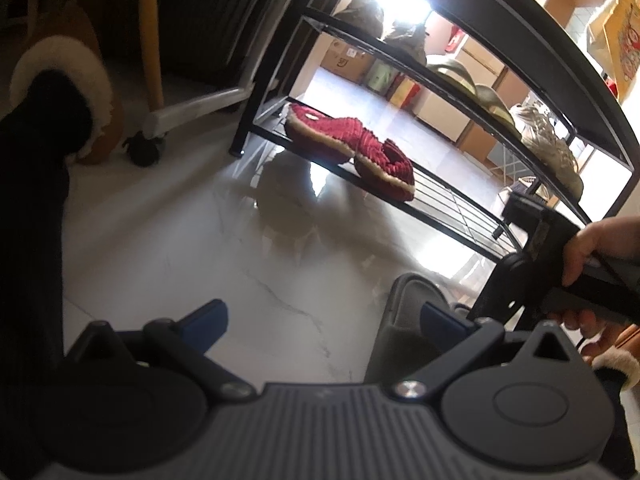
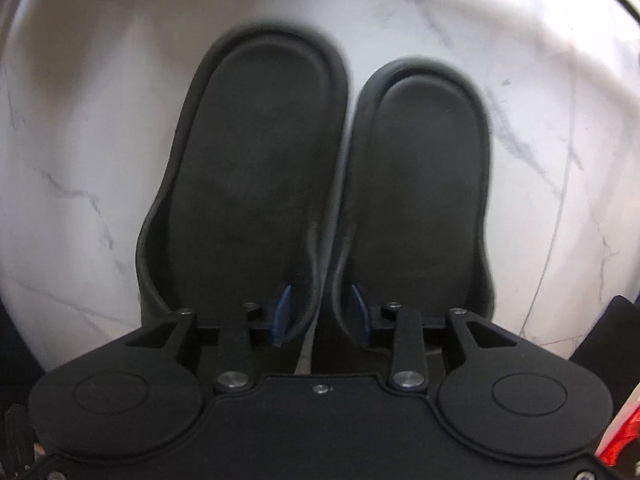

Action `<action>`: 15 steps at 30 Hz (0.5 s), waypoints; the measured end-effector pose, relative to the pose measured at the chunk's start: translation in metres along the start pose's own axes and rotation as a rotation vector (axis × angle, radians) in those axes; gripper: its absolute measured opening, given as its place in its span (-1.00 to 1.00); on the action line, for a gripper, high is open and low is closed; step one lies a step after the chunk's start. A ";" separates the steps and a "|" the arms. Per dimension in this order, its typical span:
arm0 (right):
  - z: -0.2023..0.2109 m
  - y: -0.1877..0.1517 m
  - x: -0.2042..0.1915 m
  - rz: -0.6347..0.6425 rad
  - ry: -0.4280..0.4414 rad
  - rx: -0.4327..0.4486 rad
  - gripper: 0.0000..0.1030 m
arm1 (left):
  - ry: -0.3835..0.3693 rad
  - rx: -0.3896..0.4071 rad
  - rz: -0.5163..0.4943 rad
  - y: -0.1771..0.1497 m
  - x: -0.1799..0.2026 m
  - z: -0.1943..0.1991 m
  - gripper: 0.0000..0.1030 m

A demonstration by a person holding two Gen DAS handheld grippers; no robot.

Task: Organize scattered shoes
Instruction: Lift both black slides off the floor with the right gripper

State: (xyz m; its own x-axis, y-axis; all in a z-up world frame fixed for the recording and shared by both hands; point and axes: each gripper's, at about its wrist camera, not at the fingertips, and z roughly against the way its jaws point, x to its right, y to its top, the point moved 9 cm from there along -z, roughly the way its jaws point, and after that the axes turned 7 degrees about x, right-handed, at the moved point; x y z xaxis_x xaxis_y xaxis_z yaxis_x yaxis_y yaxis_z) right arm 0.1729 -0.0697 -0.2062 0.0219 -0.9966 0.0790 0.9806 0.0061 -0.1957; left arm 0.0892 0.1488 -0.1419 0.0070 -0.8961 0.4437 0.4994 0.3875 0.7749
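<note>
In the right wrist view two dark slippers, one on the left (image 2: 256, 168) and one on the right (image 2: 424, 184), hang side by side over the marble floor. My right gripper (image 2: 320, 312) is shut on their two inner side walls, one blue pad (image 2: 283, 308) inside each slipper. My left gripper (image 1: 320, 320) is open and empty, low over the floor. One of the dark slippers (image 1: 404, 320) shows beside its right finger. A pair of red knit slippers (image 1: 352, 148) lies on the lowest shelf of the black shoe rack (image 1: 440, 216).
The rack's middle shelf holds olive shoes (image 1: 460, 76) and a beige sneaker (image 1: 552, 148). A brown fur-lined boot (image 1: 72, 92) and a wheeled white frame (image 1: 192, 104) stand at the left. The hand holding the right gripper (image 1: 588, 248) is at the right, by the rack's corner post.
</note>
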 end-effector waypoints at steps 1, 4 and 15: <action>-0.003 -0.001 0.000 0.018 -0.012 -0.035 -0.27 | -0.002 0.005 0.001 0.001 0.000 0.001 0.99; -0.007 0.002 0.001 0.045 -0.044 -0.111 -0.24 | -0.010 0.024 -0.002 0.005 0.000 0.006 0.99; -0.029 0.015 -0.002 0.105 -0.107 -0.355 -0.26 | -0.017 0.023 0.071 0.014 -0.006 -0.001 0.99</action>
State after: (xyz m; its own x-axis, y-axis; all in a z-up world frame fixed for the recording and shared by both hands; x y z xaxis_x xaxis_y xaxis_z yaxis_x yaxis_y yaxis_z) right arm 0.1815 -0.0702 -0.2374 0.1574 -0.9778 0.1386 0.8442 0.0604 -0.5326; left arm 0.0968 0.1594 -0.1342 0.0266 -0.8623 0.5056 0.4784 0.4551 0.7510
